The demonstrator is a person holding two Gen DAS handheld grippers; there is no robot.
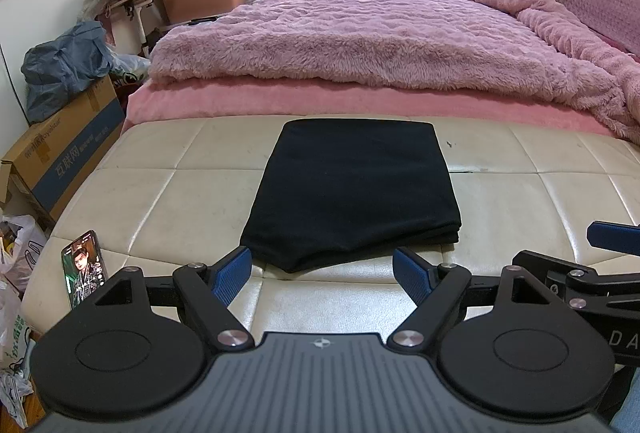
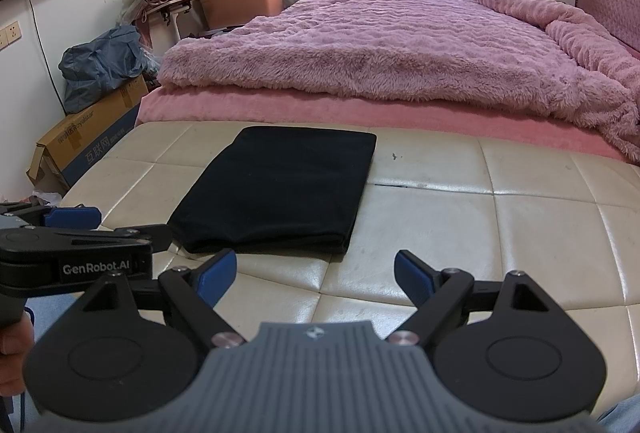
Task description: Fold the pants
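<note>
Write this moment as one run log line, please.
pants: folded, flat on bench | left gripper: open, empty | right gripper: open, empty

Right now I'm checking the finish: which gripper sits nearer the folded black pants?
Left. The left gripper hovers open at the folded black pants' near edge; the right gripper, also open, sits back and to their right.

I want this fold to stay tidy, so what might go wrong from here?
1. The near edge of the folded black pants bulges unevenly; layers may slip if nudged.
2. The open left tool sits close to that edge and might catch it when moving.
3. A phone stands near the bench edge; a swing of the left tool might topple it.
</note>
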